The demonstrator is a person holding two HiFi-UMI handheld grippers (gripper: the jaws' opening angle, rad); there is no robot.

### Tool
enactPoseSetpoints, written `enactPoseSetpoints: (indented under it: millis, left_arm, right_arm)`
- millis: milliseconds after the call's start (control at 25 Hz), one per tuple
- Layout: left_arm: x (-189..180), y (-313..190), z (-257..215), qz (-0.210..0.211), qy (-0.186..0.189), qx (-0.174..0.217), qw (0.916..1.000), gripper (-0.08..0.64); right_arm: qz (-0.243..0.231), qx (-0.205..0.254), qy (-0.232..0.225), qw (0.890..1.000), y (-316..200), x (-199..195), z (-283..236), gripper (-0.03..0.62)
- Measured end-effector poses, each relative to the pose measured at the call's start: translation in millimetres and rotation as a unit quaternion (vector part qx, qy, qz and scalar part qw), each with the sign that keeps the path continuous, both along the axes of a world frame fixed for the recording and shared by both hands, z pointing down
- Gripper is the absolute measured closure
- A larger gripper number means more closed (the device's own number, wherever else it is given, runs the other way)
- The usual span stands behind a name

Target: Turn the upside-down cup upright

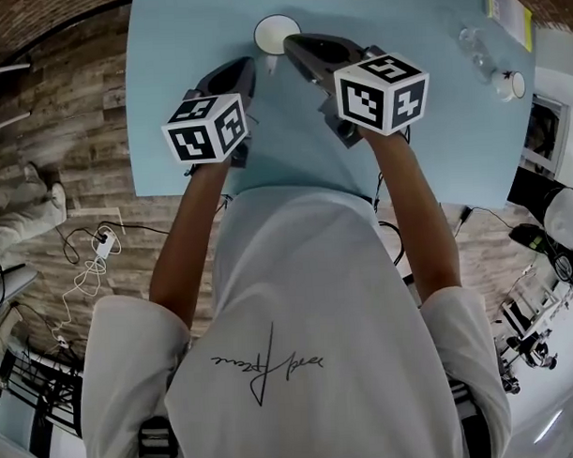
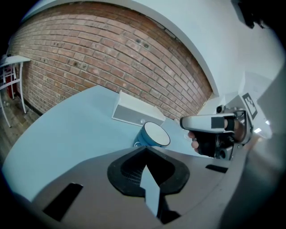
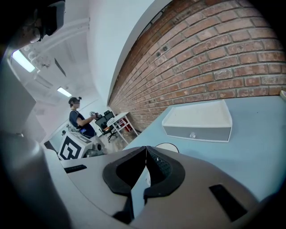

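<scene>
Blue cup (image 1: 277, 31) on light-blue table (image 1: 171, 133), 12 o'clock from person, white round face up. Left gripper (image 1: 246, 67) at cup's 7 o'clock, jaws pressed together, empty. Right gripper (image 1: 295, 43) at cup's 4 o'clock, just beside it, jaws likewise together, empty. White box (image 3: 199, 120) beyond cup.

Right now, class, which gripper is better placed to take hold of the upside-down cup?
Probably the right gripper: its tip lies beside the cup, while the left gripper sits farther back. Both have jaws shut and must open first.
</scene>
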State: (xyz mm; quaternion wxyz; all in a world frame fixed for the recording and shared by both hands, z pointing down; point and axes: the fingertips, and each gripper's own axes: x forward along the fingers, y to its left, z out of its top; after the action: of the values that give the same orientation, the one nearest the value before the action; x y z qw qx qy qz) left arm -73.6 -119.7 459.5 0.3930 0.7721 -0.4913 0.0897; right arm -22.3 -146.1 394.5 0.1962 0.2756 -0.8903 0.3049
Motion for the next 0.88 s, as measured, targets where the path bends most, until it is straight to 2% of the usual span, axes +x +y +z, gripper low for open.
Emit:
enactPoseSetpoints:
  millis: [320, 560, 880]
  left_arm:
    - [14, 19, -15, 0.015, 0.011, 0.008, 0.9998, 0.551]
    - [32, 33, -46, 0.027, 0.023, 0.034, 0.9988, 0.551]
    - [43, 45, -64, 0.051, 0.023, 0.053, 0.9970, 0.551]
  right_arm:
    - [-0.013, 0.014, 0.012, 1.000, 21, 14, -9, 0.571]
    - [-0.023, 0.023, 0.025, 0.999, 43, 28, -16, 0.571]
    - [-0.040, 0.042, 0.035, 0.998, 80, 37, -29, 0.572]
